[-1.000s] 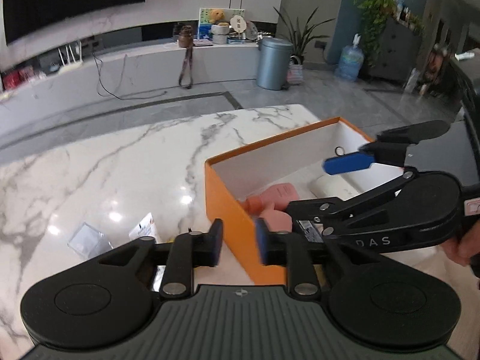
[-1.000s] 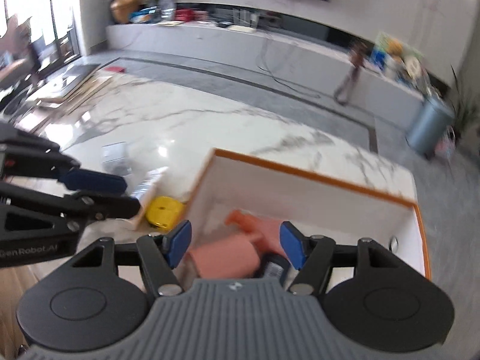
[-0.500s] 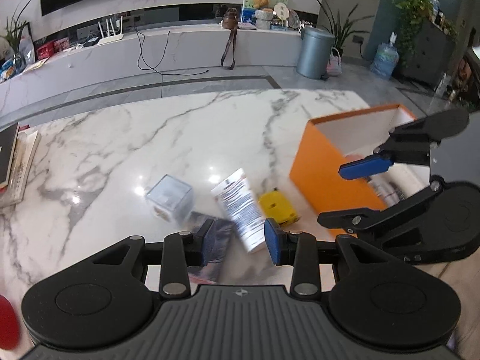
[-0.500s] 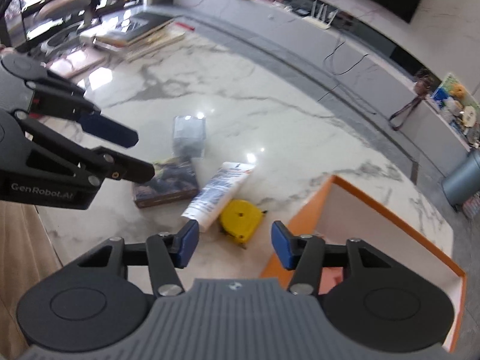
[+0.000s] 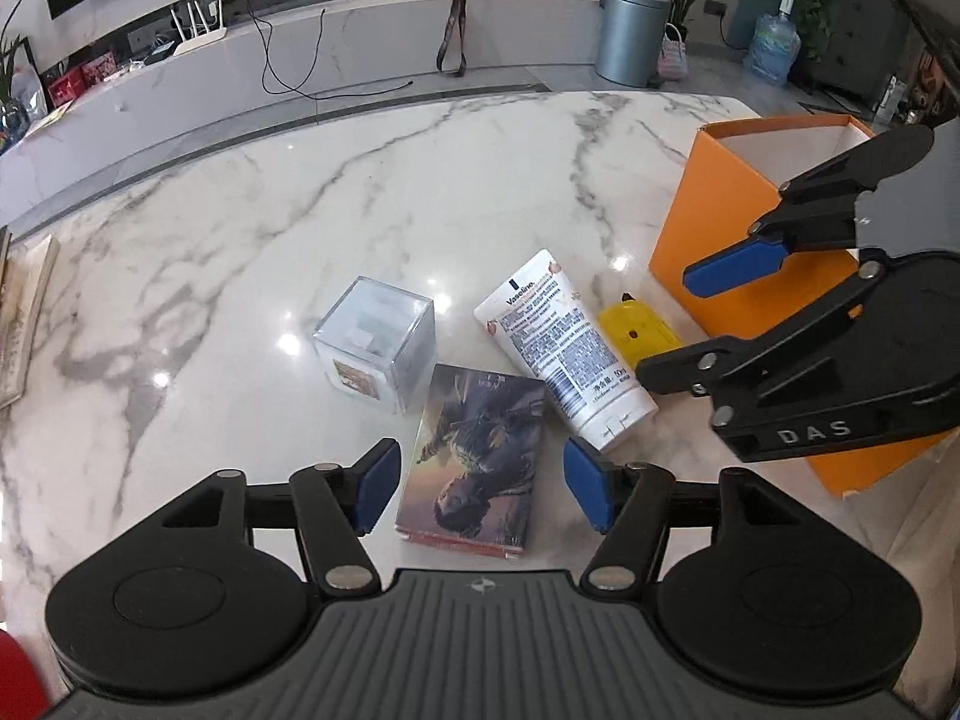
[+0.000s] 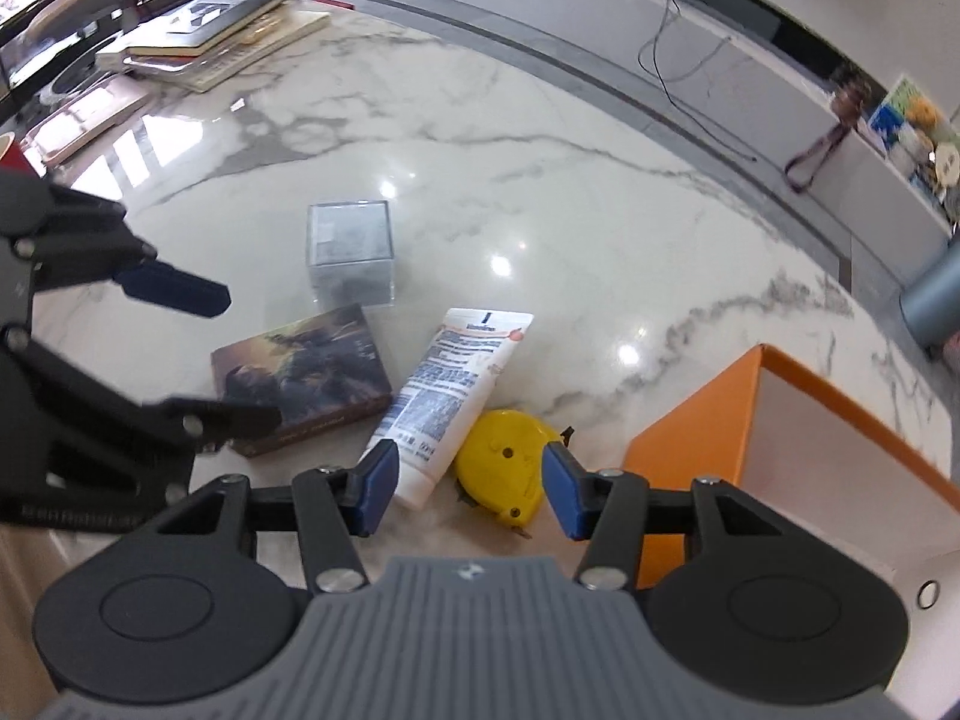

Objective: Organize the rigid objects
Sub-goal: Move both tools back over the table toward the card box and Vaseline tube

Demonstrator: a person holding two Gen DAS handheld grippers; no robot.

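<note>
the left tongs (image 5: 480,483) hang low in the frame with jaws opening around the book (image 5: 474,456), not yet pressing it. the right tongs (image 6: 465,489) sit spread and empty over the yellow tape (image 6: 504,480) and tube (image 6: 456,396). best to drop squarely, pinch the book's long edges — then lift toward the box (image 5: 714,228) at right; the cube (image 5: 375,351) waits mid-frame.

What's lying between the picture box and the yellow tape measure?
The white Vaseline tube, lying flat between picture box and tape measure; both wrist views show it.
</note>
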